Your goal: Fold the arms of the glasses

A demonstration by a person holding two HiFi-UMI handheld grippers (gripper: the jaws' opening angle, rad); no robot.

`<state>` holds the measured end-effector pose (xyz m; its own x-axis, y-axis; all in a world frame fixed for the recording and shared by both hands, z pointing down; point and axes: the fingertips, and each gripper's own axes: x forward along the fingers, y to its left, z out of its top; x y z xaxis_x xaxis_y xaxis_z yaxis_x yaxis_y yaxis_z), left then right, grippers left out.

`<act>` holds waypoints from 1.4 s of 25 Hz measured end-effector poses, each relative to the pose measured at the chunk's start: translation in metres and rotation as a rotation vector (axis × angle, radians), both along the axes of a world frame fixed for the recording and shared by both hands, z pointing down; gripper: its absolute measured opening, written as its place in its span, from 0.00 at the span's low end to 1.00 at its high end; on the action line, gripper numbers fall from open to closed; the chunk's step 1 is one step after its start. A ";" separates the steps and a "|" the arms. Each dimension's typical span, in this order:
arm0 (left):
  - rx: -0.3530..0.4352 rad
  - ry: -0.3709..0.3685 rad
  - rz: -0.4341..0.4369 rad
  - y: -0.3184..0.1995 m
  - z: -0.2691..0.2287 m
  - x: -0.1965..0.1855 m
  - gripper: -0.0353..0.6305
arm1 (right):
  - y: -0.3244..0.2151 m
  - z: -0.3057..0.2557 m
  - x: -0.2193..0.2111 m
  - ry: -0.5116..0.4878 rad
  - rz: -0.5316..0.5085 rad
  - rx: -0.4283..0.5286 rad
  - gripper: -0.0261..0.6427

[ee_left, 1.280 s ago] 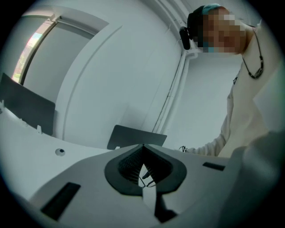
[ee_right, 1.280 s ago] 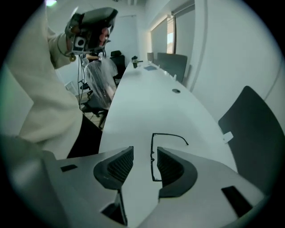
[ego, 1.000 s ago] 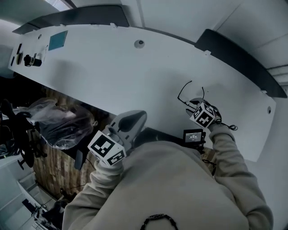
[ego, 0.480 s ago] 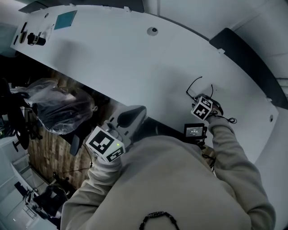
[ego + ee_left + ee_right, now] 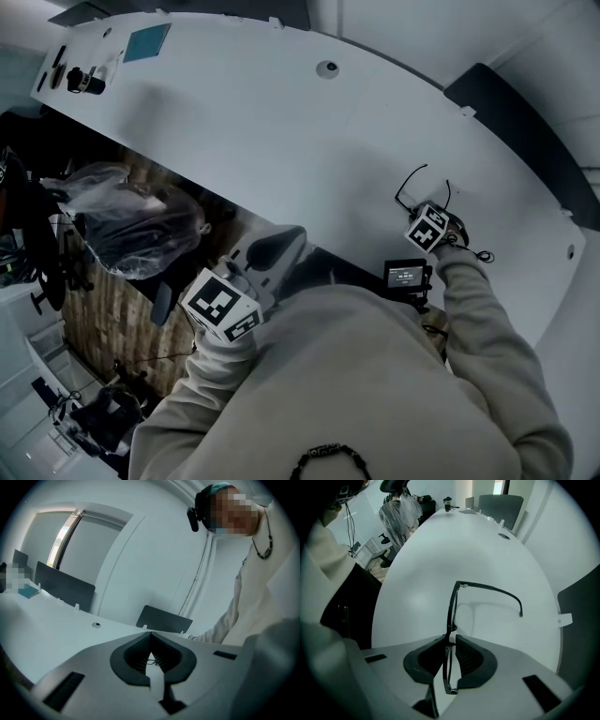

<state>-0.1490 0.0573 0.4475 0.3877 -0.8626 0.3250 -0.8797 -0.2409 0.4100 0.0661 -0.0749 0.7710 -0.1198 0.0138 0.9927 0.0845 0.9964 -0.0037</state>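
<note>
While the left gripper (image 5: 150,637) hangs pressed together and empty, the right gripper (image 5: 450,638), jaws just closing, seemingly pinches the glasses (image 5: 453,603) upright on the table (image 5: 408,573), steadying them for folding.

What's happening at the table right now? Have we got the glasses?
A person works with a gripper in each hand at a white table. The right gripper points down onto the glasses. Its jaws have just been closing on the front frame, which stands on edge between them, and they appear to pinch it. The arms are spread out, not yet folded. The left gripper is shut and empty, held back near the table's edge.
</note>
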 end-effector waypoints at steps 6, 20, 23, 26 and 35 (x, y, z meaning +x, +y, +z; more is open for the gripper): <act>0.014 0.001 0.037 0.002 -0.003 0.005 0.06 | -0.001 -0.007 0.002 -0.014 0.001 0.040 0.13; 0.099 0.007 0.128 -0.001 -0.018 0.003 0.06 | 0.036 -0.180 -0.066 -0.470 -0.001 -0.037 0.13; 0.129 0.013 0.153 -0.007 -0.025 0.003 0.06 | 0.044 -0.228 -0.077 -0.543 -0.014 0.005 0.13; 0.153 0.020 0.166 -0.013 -0.032 0.000 0.06 | 0.059 -0.273 -0.086 -0.619 -0.032 0.014 0.13; 0.302 -0.015 0.338 -0.034 -0.076 0.031 0.06 | 0.108 -0.349 -0.070 -0.853 0.040 -0.189 0.13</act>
<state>-0.1182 0.0230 0.3718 0.6610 -0.7454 0.0863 -0.7364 -0.6224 0.2652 -0.0042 0.0327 0.4218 -0.8247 0.1494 0.5454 0.0991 0.9877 -0.1206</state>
